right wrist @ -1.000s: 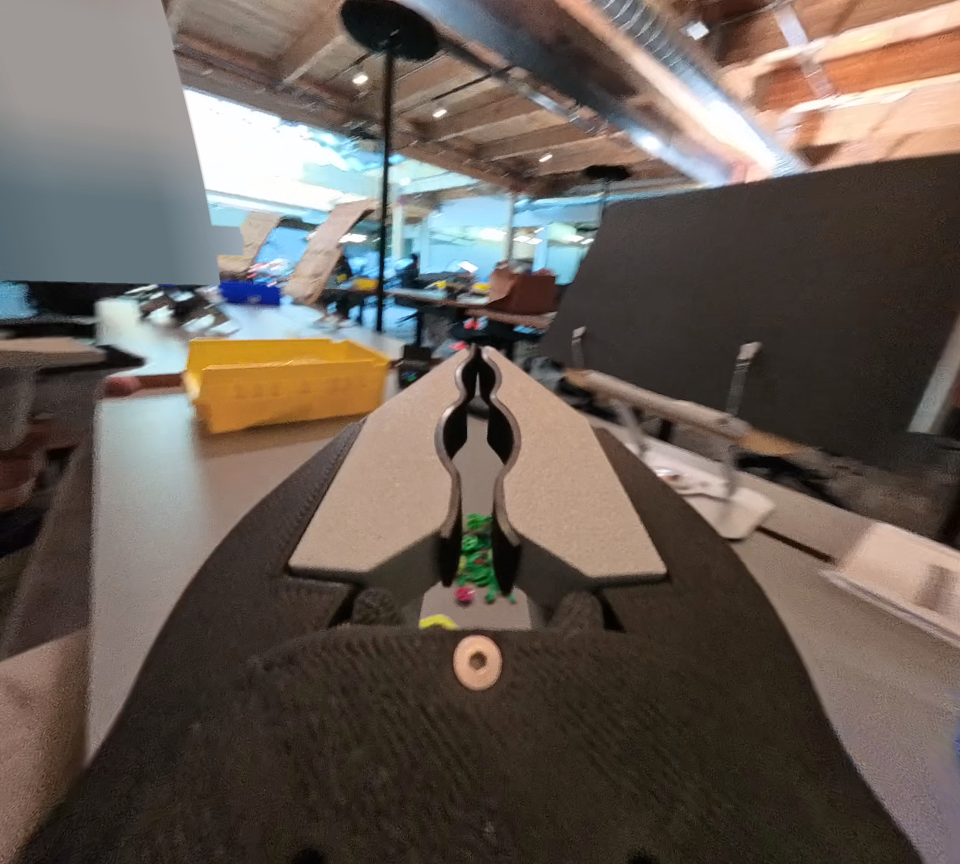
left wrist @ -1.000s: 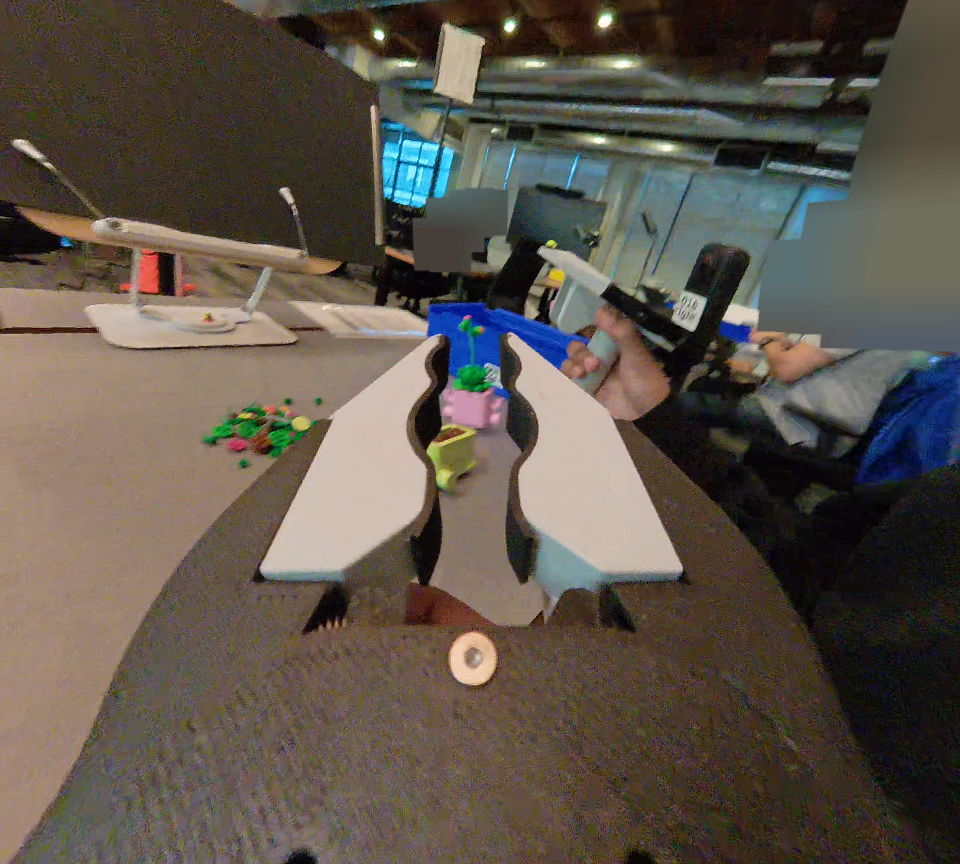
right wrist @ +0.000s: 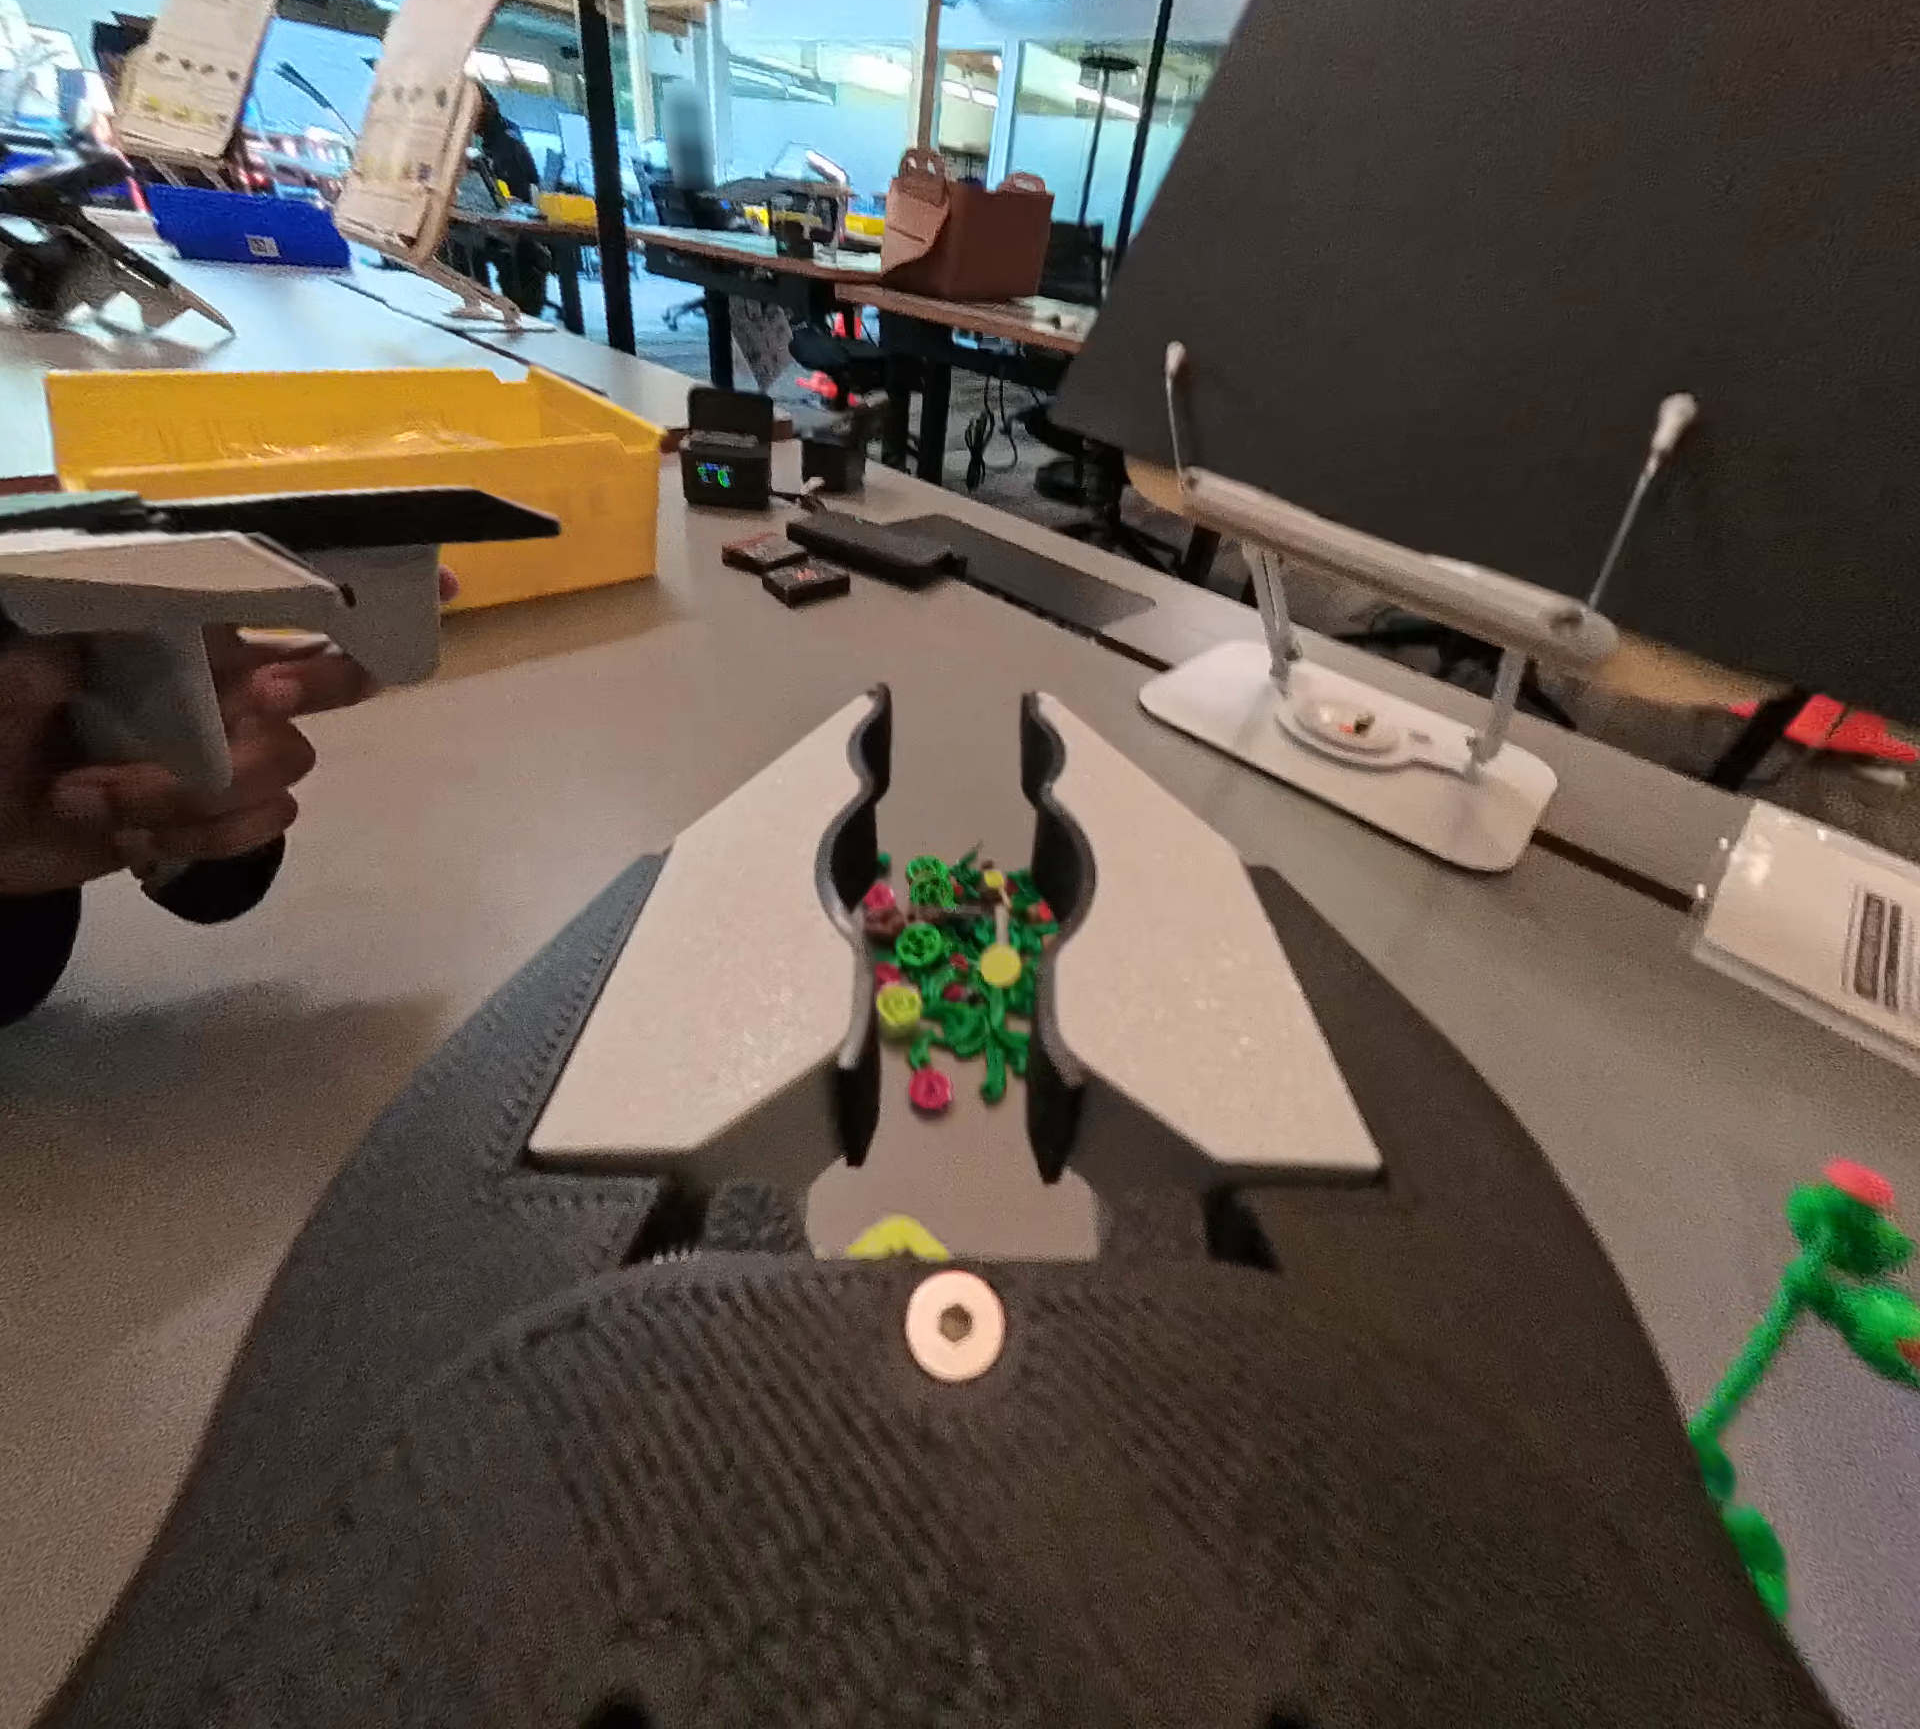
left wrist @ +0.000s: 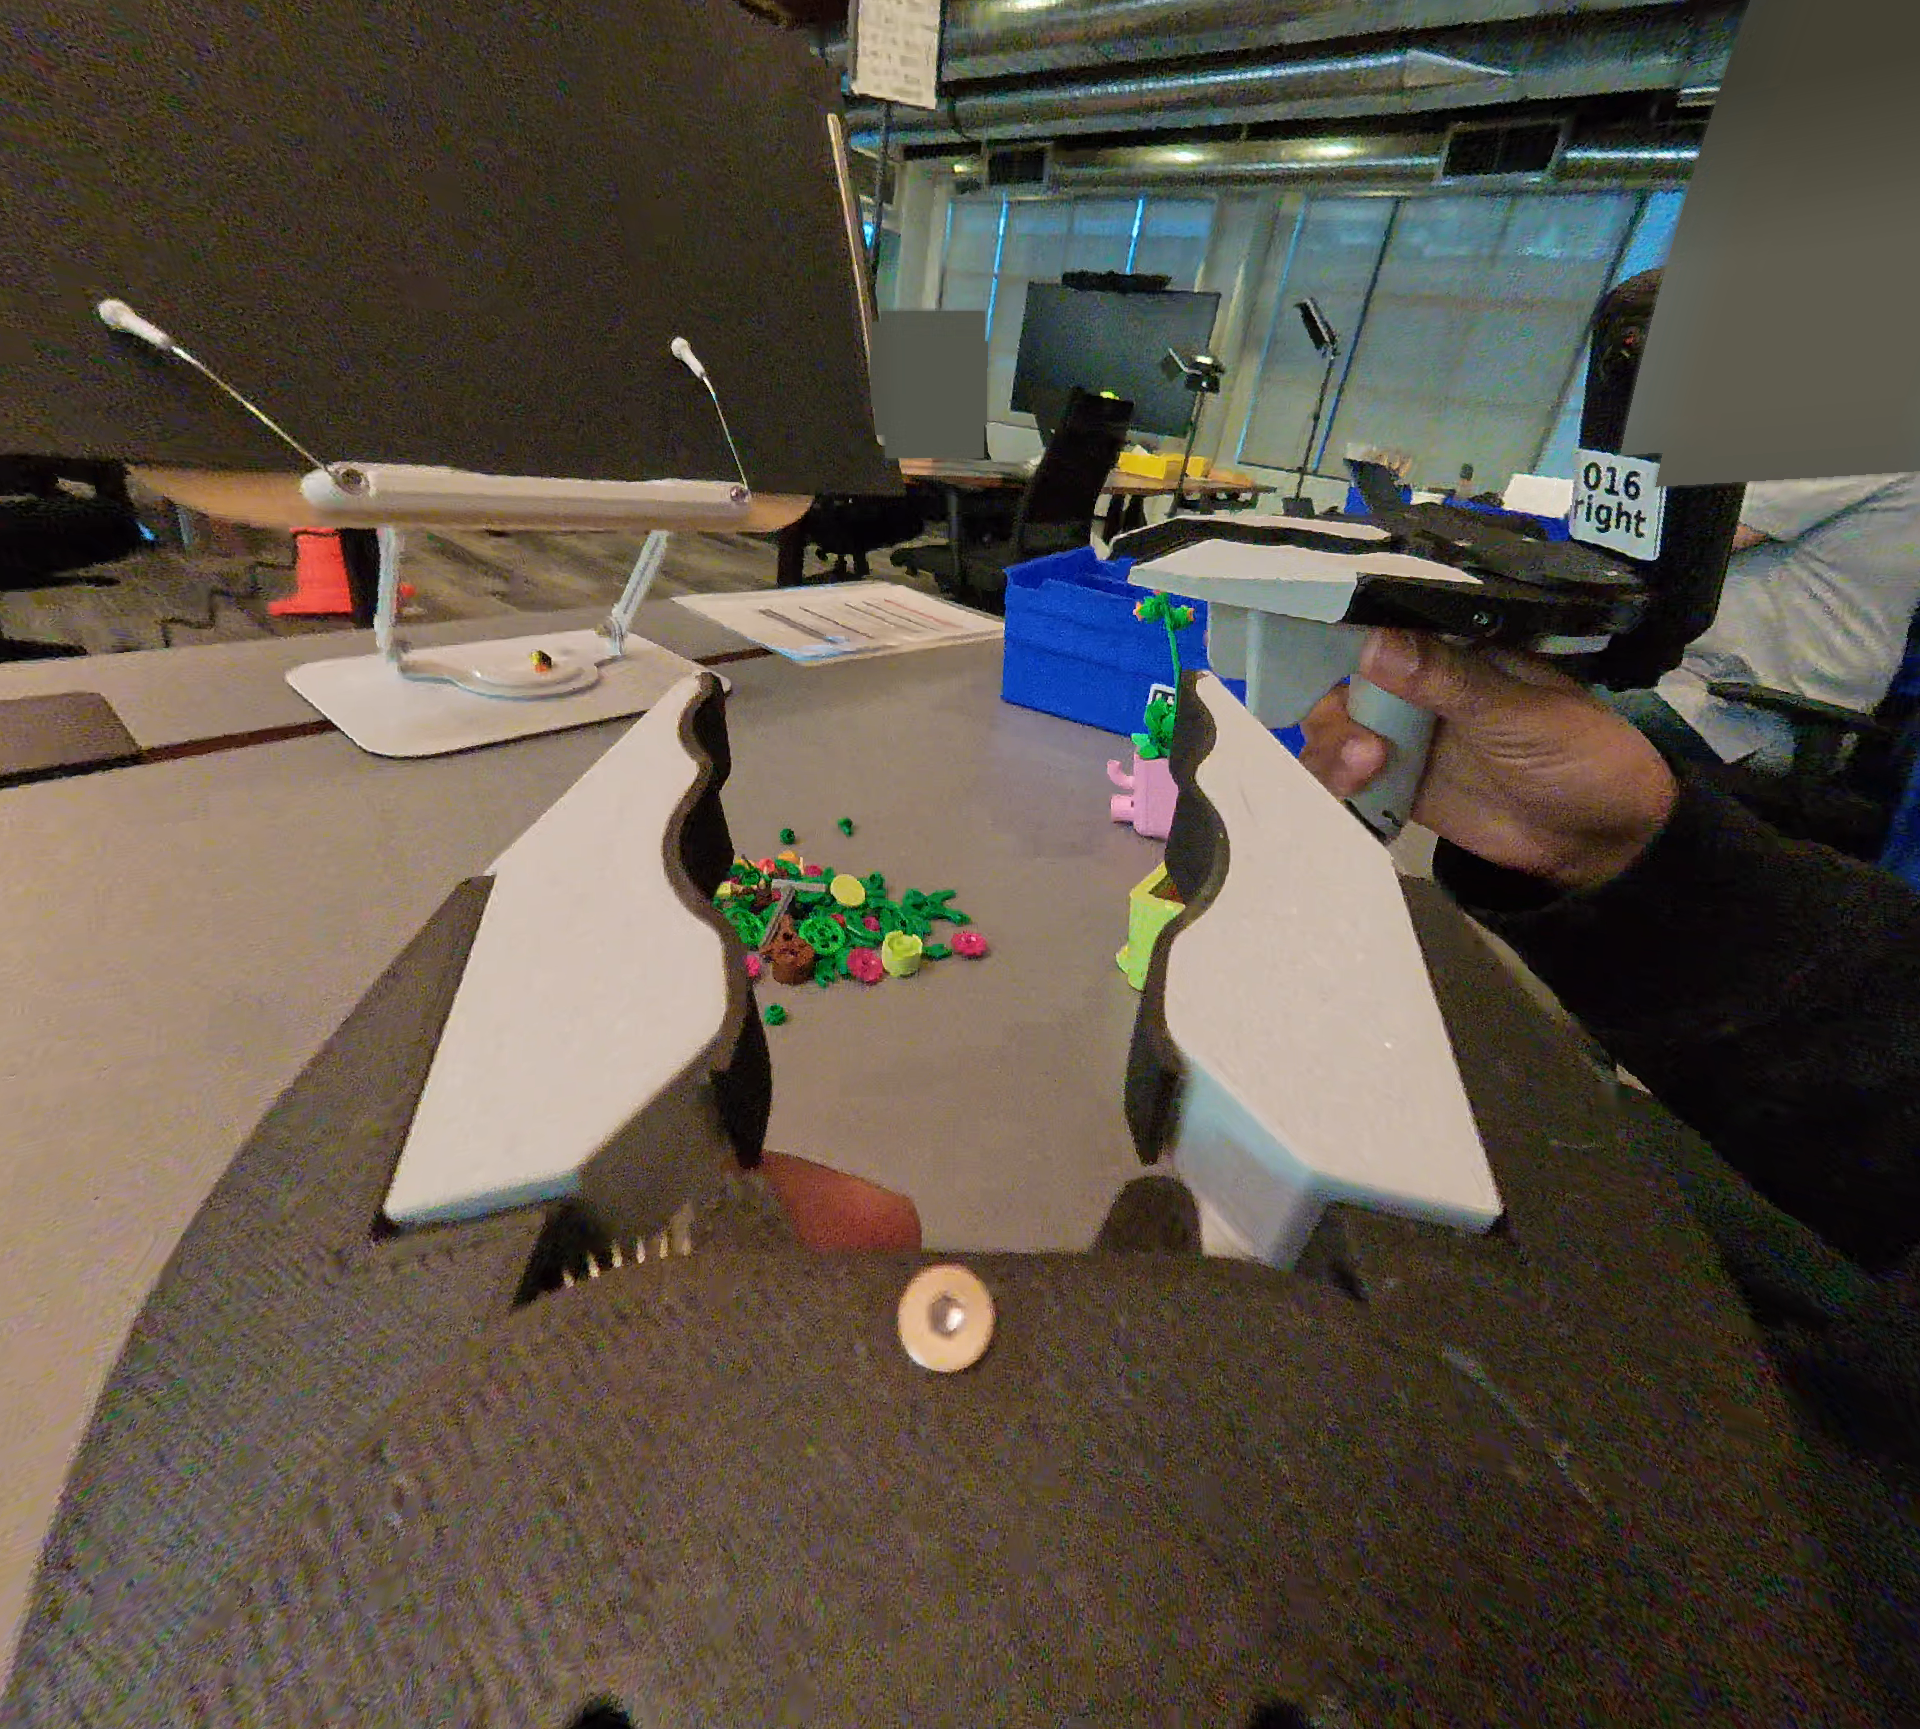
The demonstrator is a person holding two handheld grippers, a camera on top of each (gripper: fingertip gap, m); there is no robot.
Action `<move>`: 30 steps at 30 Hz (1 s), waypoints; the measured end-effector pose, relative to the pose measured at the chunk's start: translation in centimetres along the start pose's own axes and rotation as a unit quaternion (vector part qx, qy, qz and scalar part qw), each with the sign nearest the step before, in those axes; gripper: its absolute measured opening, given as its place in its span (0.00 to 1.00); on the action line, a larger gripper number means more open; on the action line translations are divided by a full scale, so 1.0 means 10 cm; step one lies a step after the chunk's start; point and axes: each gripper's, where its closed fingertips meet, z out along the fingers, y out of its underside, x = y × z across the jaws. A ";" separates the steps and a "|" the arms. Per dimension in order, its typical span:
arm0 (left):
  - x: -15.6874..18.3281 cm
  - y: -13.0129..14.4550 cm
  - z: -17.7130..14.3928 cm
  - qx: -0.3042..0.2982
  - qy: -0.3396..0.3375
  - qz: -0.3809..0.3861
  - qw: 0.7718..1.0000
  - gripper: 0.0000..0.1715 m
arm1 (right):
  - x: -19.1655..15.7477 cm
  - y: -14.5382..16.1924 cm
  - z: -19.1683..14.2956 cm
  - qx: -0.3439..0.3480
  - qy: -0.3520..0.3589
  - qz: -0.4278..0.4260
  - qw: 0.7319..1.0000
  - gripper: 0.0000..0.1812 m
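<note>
On the grey table (left wrist: 260, 900), a pile (left wrist: 842, 926) of small green, pink, yellow and brown toy pieces lies loose. The left gripper (left wrist: 951, 734) hangs above it with jaws spread wide and nothing between them; the pile shows in the gap, nearer the left finger. Behind the right finger stand a yellow-green pot (left wrist: 1143, 936) and, farther back, a pink pot (left wrist: 1143, 791) with a green stem, both partly hidden. The right gripper (right wrist: 956, 734) is partly open, narrower than the left, and empty; the same pile (right wrist: 961, 973) shows between its fingers, on the table below. A green stem (right wrist: 1818, 1347) with a pink top rises at the right edge of the right wrist view. Beyond: a blue bin (left wrist: 1070, 640), a yellow bin (right wrist: 353, 474) and a white stand (left wrist: 488, 599).
</note>
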 end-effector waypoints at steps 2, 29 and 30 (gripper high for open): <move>-0.12 0.11 -0.01 -0.009 -0.016 -0.005 1.000 0.49 | 0.06 0.14 -0.07 -0.017 -0.008 0.015 1.000 0.19; 0.09 0.58 0.47 -0.127 0.109 0.030 0.985 0.27 | 0.16 0.08 -0.12 0.065 -0.077 0.060 0.993 0.13; 0.10 0.59 0.49 -0.135 0.110 0.041 0.984 0.28 | 0.20 0.08 -0.13 0.063 -0.073 0.063 0.993 0.13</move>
